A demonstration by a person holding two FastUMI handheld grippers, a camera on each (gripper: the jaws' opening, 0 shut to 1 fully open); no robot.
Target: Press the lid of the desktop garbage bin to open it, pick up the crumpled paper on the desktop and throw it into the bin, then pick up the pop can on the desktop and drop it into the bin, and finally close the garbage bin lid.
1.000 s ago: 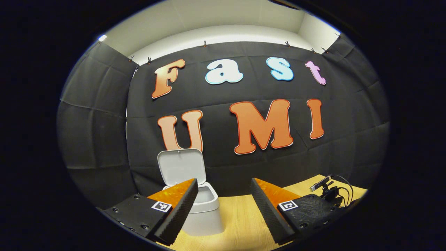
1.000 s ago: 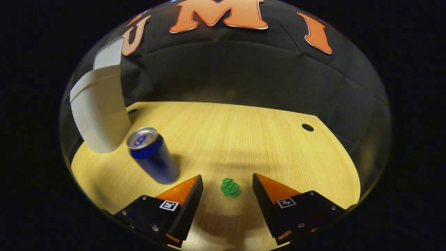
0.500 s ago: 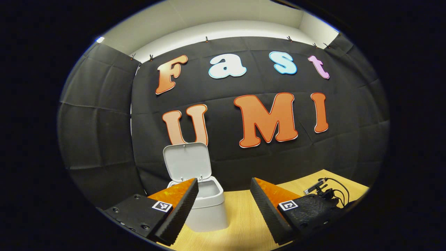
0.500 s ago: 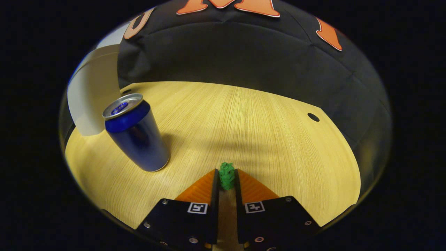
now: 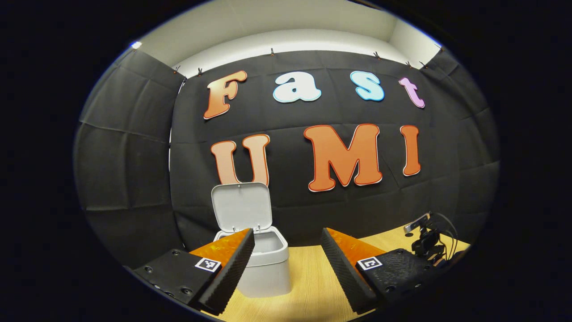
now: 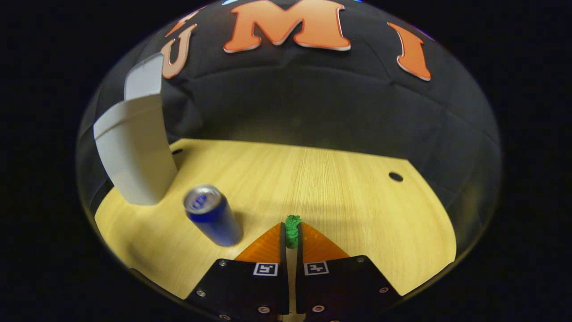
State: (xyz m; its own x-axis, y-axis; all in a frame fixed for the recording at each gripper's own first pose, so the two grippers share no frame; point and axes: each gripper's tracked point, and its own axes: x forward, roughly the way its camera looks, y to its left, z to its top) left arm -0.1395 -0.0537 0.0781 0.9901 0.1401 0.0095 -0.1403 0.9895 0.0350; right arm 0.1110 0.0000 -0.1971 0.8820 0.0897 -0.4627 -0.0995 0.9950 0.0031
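In the left gripper view, the bin stood on the wooden table toward the left, close to the black cloth wall, with its lid tipped up and back so the inside of the rim was open to see. The left gripper hung in front of it with its fingers spread wide apart and nothing between them; its left finger overlapped the bin's near corner in the picture, though whether they touched could not be told. Far to the right, at the table's edge, a small black camera on a stand sat with its cables.

In the right gripper view, the bin rose at the far left of the table, its raised lid above it. The blue pop can stood upright on the table just right of the bin and apart from it. Right of the can, the right gripper had its fingers drawn together on the green crumpled paper, which was pinched at the fingertips with its top poking out above them. It could not be told whether the paper was clear of the wood. A small dark hole marked the table farther right.
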